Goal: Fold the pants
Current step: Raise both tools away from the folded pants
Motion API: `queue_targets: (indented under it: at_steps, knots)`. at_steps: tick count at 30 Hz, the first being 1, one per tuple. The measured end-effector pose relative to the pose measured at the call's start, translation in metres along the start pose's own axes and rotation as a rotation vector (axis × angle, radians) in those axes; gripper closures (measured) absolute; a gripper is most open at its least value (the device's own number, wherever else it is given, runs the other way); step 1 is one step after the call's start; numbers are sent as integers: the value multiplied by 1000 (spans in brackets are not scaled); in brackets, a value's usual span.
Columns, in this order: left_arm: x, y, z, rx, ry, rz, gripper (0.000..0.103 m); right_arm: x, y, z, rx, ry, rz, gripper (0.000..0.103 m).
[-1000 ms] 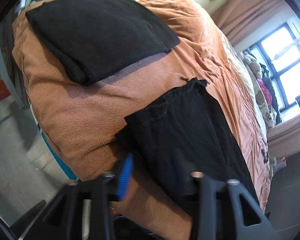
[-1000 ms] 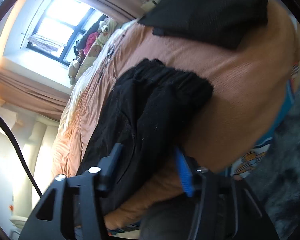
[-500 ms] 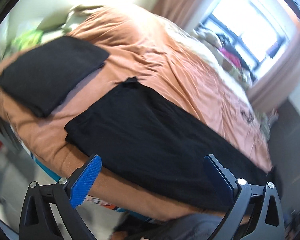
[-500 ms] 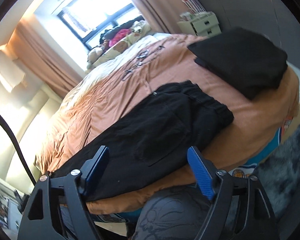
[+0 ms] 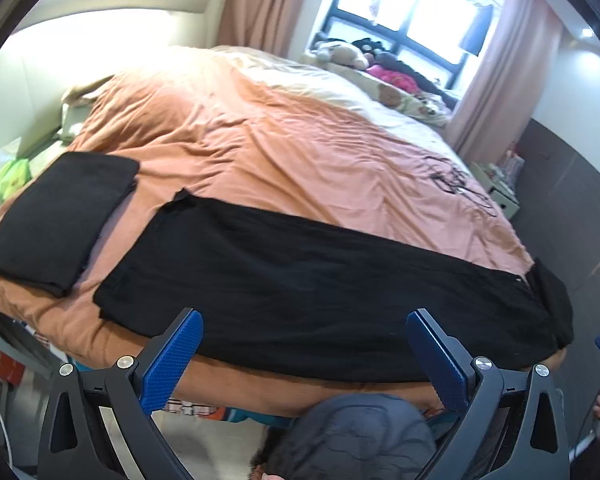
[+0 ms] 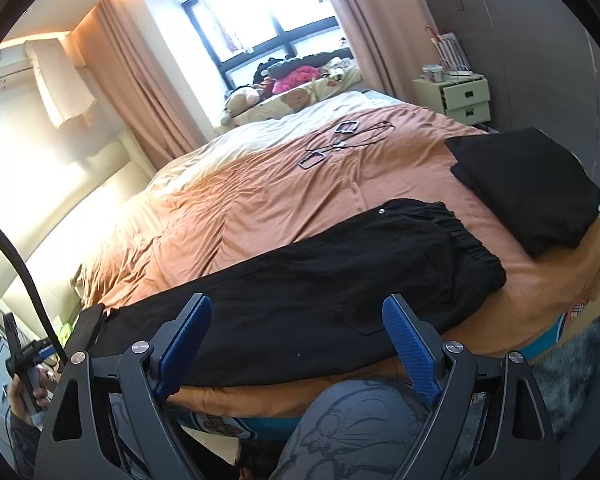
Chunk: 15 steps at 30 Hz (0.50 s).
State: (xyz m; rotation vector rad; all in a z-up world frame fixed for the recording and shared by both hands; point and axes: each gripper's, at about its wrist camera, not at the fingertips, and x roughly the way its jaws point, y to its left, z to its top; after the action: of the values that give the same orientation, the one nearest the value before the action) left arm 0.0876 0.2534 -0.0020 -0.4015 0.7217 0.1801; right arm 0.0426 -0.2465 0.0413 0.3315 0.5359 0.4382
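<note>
My left tongs point(image 5: 302, 354) hang released and empty; my right tongs point(image 6: 296, 340) are opening, nothing between them. Just beyond both, the black pants point(image 5: 320, 292) lie stretched along the bed's point(image 5: 280, 148) near edge, a folded black garment point(image 5: 56, 220) beside them.

pants point(image 5: 320, 292): near edge hidden behind our left gripper's fingers point(image 5: 172, 360); we cannot tell how it lies there
folded black garment point(image 6: 536, 192): far layers hidden, so we cannot count them
items on bedspread point(image 6: 340, 140): too small for us to identify
left hand point(image 6: 28, 388): cut by frame edge
</note>
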Motion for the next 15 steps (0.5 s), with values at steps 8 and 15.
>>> queue_targets:
  at_steps: [8, 15]
  knots:
    - [-15, -34, 0, 89, -16, -50, 0, 23, 21, 6, -58, 23, 12, 16]
    - [2, -46, 5, 114, 2, -47, 0, 60, 47, 21, -123, 53, 47, 16]
